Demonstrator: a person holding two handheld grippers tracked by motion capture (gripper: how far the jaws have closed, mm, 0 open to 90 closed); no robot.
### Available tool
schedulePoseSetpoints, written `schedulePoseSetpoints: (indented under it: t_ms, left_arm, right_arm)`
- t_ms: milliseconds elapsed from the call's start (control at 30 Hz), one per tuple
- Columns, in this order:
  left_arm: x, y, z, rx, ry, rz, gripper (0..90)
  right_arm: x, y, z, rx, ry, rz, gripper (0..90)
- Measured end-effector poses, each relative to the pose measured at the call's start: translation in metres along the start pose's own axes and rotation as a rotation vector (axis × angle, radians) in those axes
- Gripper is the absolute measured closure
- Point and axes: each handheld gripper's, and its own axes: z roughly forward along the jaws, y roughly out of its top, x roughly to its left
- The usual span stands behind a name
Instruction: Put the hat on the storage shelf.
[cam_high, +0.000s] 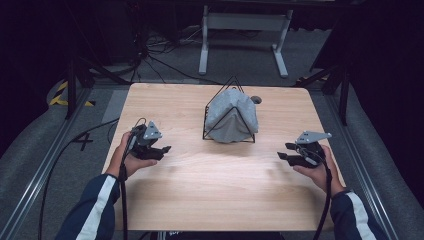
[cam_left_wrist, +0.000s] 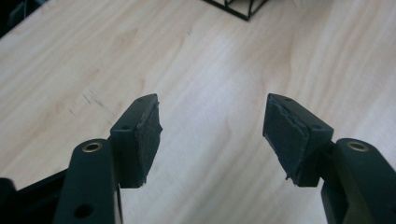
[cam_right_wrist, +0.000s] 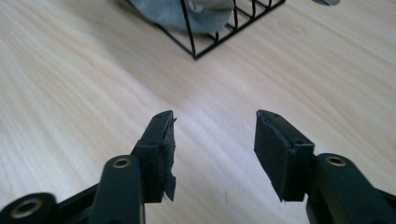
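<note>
A: Cloth, one grey piece, draped over one black wire rack at the middle of the tabletop, toward its far edge. Left gripper and right gripper, one in each hand, flank the rack and stand well apart from it.

B: State of the jaws?

A: Both grippers spread, nothing between the pads; the left gripper view and the right gripper view show bare wood in the gap.

B: Step in hand, as judged?

A: Probably an approach to the cloth from both sides. Done well, each gripper would keep its jaws spread, meet the fabric low at its own side, and pinch cloth alone, not a wire of the rack.

B: Count of other things?

A: One small round grey thing behind the rack; too small to identify
</note>
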Motion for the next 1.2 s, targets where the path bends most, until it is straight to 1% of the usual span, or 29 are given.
schedulePoseSetpoints:
  t_ms: [33, 100, 167, 233, 267, 300, 333, 367, 400, 467, 500, 533, 600, 667, 700, 733, 800, 867, 900, 933, 1000, 1033, 1067, 1200]
  left_arm:
    - [-0.003, -0.004, -0.002, 0.008, -0.003, 0.007, 36.4]
    - [-0.009, -0.012, -0.006, 0.009, -0.01, 0.011, 34.6]
    - [-0.016, -0.024, -0.01, 0.001, -0.029, 0.011, 34.1]
    - [-0.021, -0.033, -0.011, 0.012, -0.029, 0.02, 33.2]
    - [-0.023, -0.04, -0.012, 0.016, -0.035, 0.01, 32.7]
    - [-0.023, -0.04, -0.012, 0.016, -0.035, 0.01, 32.1]
    - [-0.025, -0.052, -0.015, 0.01, -0.053, -0.003, 32.3]
    - [-0.027, -0.057, -0.015, 0.009, -0.058, -0.007, 32.2]
    - [-0.027, -0.057, -0.015, 0.009, -0.058, -0.007, 32.1]
    - [-0.03, -0.068, -0.015, 0.021, -0.071, -0.009, 31.9]
    - [-0.03, -0.072, -0.016, 0.027, -0.072, -0.005, 31.9]
    - [-0.031, -0.076, -0.016, 0.023, -0.081, -0.013, 31.8]
    - [-0.033, -0.086, -0.018, 0.017, -0.105, -0.031, 31.8]
    - [-0.035, -0.094, -0.018, 0.018, -0.116, -0.035, 31.4]
    - [-0.035, -0.098, -0.019, 0.009, -0.132, -0.055, 30.5]
    - [-0.035, -0.098, -0.019, 0.009, -0.132, -0.055, 30.2]
    - [-0.034, -0.105, -0.022, -0.008, -0.135, -0.071, 30.1]
    - [-0.034, -0.111, -0.023, -0.031, -0.137, -0.11, 28.6]
    - [-0.033, -0.115, -0.023, -0.047, -0.145, -0.139, 27.2]
    - [-0.033, -0.116, -0.023, -0.045, -0.138, -0.152, 25.6]
    - [-0.033, -0.117, -0.024, -0.044, -0.13, -0.161, 24.2]
    - [-0.033, -0.117, -0.024, -0.043, -0.12, -0.155, 24.0]
    - [-0.035, -0.117, -0.024, -0.045, -0.118, -0.171, 23.7]
    - [-0.035, -0.117, -0.025, -0.04, -0.11, -0.175, 23.5]
  right_arm:
    - [0.002, -0.006, -0.003, 0.0, -0.004, 0.0, 47.2]
    - [0.004, -0.016, -0.007, 0.005, -0.016, -0.011, 45.8]
    - [0.006, -0.03, -0.011, 0.009, -0.019, 0.0, 44.4]
    - [0.009, -0.043, -0.014, 0.014, -0.024, 0.008, 43.7]
    - [0.009, -0.048, -0.015, 0.02, -0.026, 0.008, 43.2]
    - [0.01, -0.055, -0.018, 0.031, -0.023, 0.009, 42.2]
    - [0.011, -0.061, -0.021, 0.029, -0.024, 0.02, 42.1]
    - [0.011, -0.066, -0.024, 0.017, -0.023, 0.034, 42.1]
    - [0.011, -0.066, -0.024, 0.017, -0.023, 0.034, 42.1]
    - [0.011, -0.078, -0.031, 0.004, -0.012, 0.066, 41.5]
    - [0.012, -0.083, -0.033, 0.003, -0.019, 0.07, 41.4]
    - [0.013, -0.088, -0.036, -0.001, -0.025, 0.076, 41.2]
    - [0.013, -0.097, -0.04, -0.009, -0.02, 0.094, 40.4]
    - [0.013, -0.106, -0.043, -0.015, -0.018, 0.117, 39.0]
    - [0.014, -0.109, -0.043, -0.009, -0.021, 0.119, 38.2]
    - [0.014, -0.109, -0.043, -0.009, -0.021, 0.119, 38.2]
    - [0.014, -0.114, -0.045, -0.018, -0.024, 0.134, 36.8]
    - [0.014, -0.116, -0.046, -0.024, -0.025, 0.139, 34.8]
    - [0.014, -0.117, -0.046, -0.034, -0.023, 0.142, 33.6]
    - [0.015, -0.118, -0.046, -0.039, -0.021, 0.14, 32.6]
    - [0.015, -0.119, -0.046, -0.036, -0.024, 0.139, 31.1]
    - [0.015, -0.119, -0.046, -0.036, -0.024, 0.14, 30.9]
    - [0.015, -0.119, -0.046, -0.036, -0.027, 0.141, 30.1]
    - [0.015, -0.119, -0.046, -0.035, -0.041, 0.15, 29.7]
